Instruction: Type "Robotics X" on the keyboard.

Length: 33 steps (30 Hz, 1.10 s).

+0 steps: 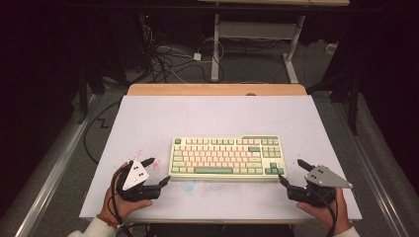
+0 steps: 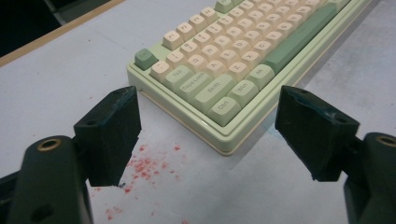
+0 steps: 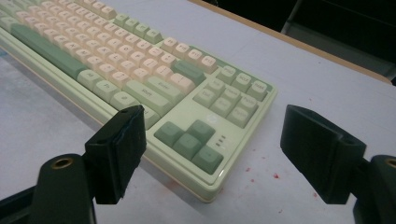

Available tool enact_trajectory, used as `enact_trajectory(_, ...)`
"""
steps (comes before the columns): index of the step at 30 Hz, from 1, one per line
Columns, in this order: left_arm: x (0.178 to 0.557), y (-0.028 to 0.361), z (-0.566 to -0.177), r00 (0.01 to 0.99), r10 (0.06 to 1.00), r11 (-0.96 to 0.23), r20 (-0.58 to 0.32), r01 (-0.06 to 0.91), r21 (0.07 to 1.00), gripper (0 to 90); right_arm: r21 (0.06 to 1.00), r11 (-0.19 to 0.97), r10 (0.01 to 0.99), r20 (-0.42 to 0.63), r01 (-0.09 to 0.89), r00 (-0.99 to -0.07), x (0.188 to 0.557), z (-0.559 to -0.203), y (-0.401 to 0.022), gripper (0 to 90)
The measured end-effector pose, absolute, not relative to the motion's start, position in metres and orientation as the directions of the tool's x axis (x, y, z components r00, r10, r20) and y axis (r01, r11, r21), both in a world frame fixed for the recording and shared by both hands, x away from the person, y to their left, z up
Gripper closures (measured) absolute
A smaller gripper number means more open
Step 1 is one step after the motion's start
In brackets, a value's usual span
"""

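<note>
Dark room seen behind, cables on floor [image 1: 173,61]. White table [image 1: 148,123] with wooden far edge, red specks [image 2: 149,163] scattered near left front. Green-and-cream keyboard [image 1: 227,157] laid flat at table centre, long side facing person. Left gripper [image 1: 157,172] held just beside keyboard's near left corner [image 2: 224,147], jaws spread wide, nothing clamped. Right gripper [image 1: 291,170] held just beside near right corner [image 3: 208,189], by arrow keys [image 3: 189,142], jaws likewise spread wide, nothing clamped.
</note>
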<state>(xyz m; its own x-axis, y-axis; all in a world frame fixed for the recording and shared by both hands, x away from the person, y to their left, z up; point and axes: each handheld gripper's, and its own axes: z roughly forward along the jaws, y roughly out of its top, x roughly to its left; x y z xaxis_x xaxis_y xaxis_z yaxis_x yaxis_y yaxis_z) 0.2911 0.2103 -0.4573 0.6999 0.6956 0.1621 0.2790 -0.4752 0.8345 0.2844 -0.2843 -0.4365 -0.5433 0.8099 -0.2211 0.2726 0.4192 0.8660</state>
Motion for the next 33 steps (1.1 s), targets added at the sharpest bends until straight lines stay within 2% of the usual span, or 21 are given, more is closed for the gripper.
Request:
enact_trajectory(3,0.292,0.21,-0.457,0.702,0.692,-0.48,0.165,0.278,0.832,21.4,0.865,0.424,0.799,-0.218,0.268,-0.561,0.285,-0.435,-0.285,24.0)
enact_trajectory(8,0.291,0.209,-0.456,0.695,0.699,-0.482,0.17,0.282,0.83,21.4,0.861,0.431,0.781,-0.208,0.268,-0.588,0.289,-0.432,-0.287,31.6)
enact_trajectory(33,0.295,0.206,-0.458,0.7,0.694,-0.498,0.168,0.299,0.814,21.4,0.851,0.442,0.769,-0.199,0.282,-0.608,0.325,-0.412,-0.275,44.5)
